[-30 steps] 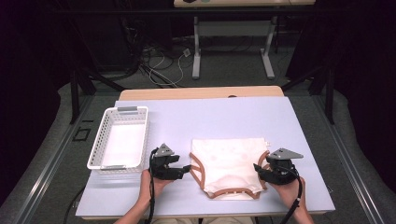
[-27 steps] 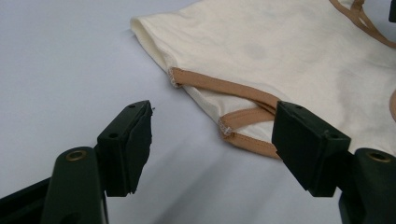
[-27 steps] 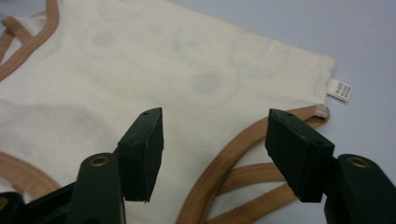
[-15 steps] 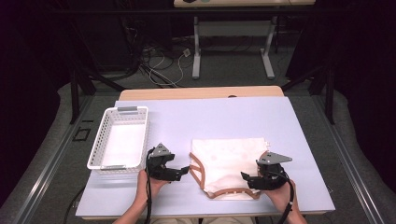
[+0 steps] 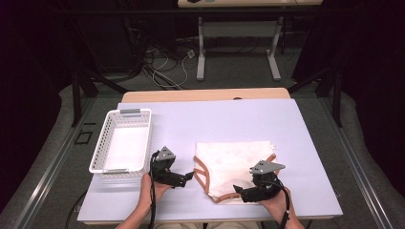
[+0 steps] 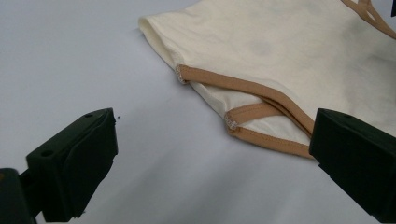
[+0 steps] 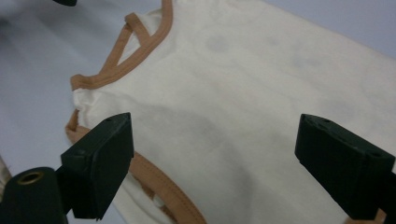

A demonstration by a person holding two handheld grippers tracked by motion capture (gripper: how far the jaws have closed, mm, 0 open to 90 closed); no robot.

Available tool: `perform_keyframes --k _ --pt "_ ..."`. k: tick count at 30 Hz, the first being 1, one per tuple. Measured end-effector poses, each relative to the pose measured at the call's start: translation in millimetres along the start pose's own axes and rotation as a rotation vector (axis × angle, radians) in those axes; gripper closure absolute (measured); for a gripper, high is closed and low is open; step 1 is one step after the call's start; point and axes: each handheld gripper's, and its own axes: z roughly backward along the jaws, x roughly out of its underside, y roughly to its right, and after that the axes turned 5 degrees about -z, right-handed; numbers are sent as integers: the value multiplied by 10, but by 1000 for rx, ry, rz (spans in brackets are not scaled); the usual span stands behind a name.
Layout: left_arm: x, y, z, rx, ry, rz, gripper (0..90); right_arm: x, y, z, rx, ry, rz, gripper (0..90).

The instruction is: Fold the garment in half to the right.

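Observation:
A cream garment (image 5: 236,160) with tan trim lies flat on the lavender table (image 5: 215,119), toward its near side. My left gripper (image 5: 190,175) rests at the garment's left edge. Its jaws have just been opening and stand wide, with nothing between them. In the left gripper view (image 6: 212,126) the garment's trimmed corner (image 6: 243,114) lies just ahead. My right gripper (image 5: 241,192) sits low over the garment's near right part. Its jaws have also just been opening and stand apart (image 7: 212,126) above the cloth (image 7: 261,84), pressing on nothing.
A white slatted basket (image 5: 134,112) stands empty on the table's left side, close to my left hand. A wooden strip (image 5: 205,94) runs along the table's far edge. Behind it are another table's legs (image 5: 200,52) and floor cables (image 5: 162,62).
My right gripper has moved left and a little nearer the front edge, over the garment's near right corner, and its jaws have spread. The left gripper has stayed put with its jaws spreading.

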Motion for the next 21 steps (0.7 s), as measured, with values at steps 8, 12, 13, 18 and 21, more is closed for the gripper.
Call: perform_keyframes --k 8,12,13,18,21 --pt "11 -12 -4 14 -3 18 0 -25 -246 -106 -58 -31 70 101" --pt "13 -25 -3 13 -7 9 0 -44 -374 -166 -90 -45 100 102" --pt "14 -26 -3 13 -6 10 0 -50 -402 -175 -90 -55 113 103" --pt "15 -29 -3 10 -5 17 0 -64 -532 -234 -105 -60 145 152" --pt "16 -27 -5 12 -5 26 0 -72 -602 -264 -106 -60 168 195"
